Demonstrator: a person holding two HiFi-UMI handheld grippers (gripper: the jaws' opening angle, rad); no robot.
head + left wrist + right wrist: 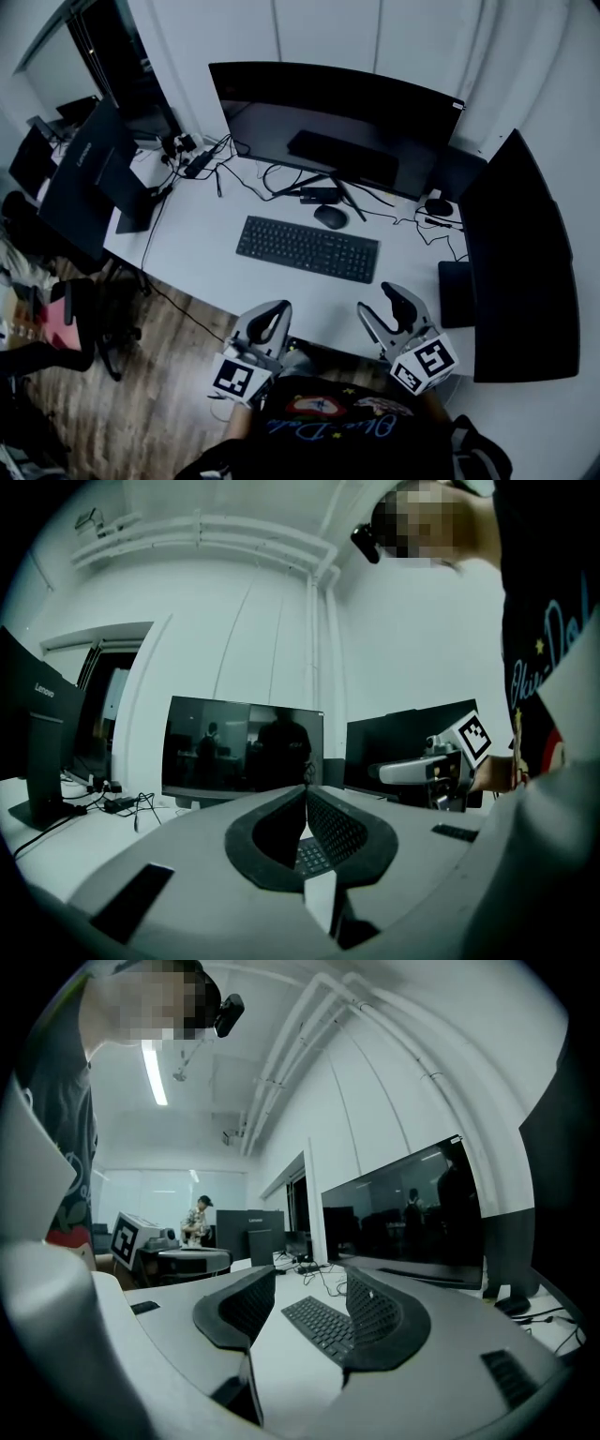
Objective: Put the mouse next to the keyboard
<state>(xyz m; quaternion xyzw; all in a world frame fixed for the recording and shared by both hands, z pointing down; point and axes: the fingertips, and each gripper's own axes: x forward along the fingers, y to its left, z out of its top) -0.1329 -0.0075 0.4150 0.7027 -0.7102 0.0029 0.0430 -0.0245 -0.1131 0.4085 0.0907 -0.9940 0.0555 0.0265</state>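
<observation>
**Mouse (pixel 330 217) behind keyboard (pixel 307 248), right gripper (pixel 386 309) nearer**

Desk (pixel 202 248) ahead of me. The mouse lies just past the keyboard's far edge, forward and slightly left of my right gripper, roughly crosswise. That gripper hangs low at the near edge, spread and empty. The left gripper (pixel 269 321) is alongside, pressed together.

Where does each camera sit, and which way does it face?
Head view: on the person's head, steeply down at desk, keyboard and mouse; left gripper, right gripper and shirt show.
Left gripper view: on that gripper, along its shut fingers toward the middle monitor; the right gripper shows.
Right gripper view: on that gripper, along its open fingers across the keyboard; the left gripper shows.
All three share the keyboard.
</observation>
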